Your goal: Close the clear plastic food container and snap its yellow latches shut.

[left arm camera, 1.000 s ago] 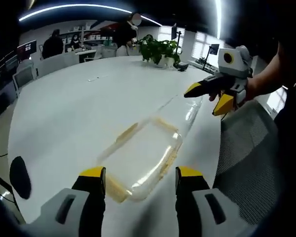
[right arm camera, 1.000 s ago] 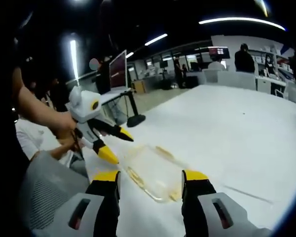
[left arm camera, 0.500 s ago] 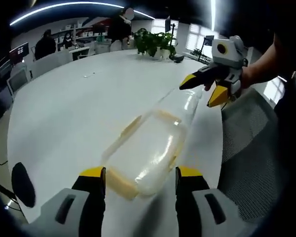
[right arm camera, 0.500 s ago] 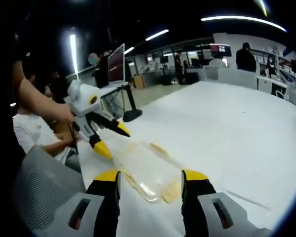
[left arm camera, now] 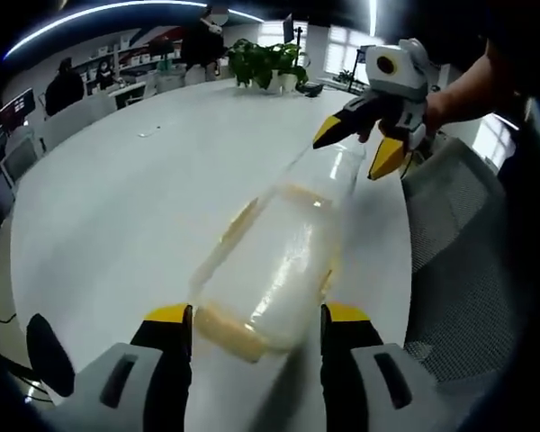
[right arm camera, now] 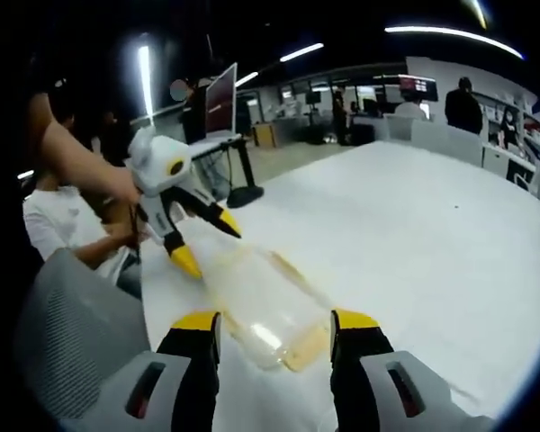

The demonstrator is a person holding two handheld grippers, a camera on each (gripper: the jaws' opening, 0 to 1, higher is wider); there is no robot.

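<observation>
The clear plastic food container (left arm camera: 274,261) with yellow latches (left arm camera: 227,330) lies on the white counter (left arm camera: 117,198), just ahead of both released jaw pairs: the left hand-held gripper (left arm camera: 256,319) at one end, the right hand-held gripper (right arm camera: 274,324) at the other.

No text, label, brand or number can be read anywhere here. The wall screens (right arm camera: 420,85) at one o'clock are too blurred to make out.
</observation>
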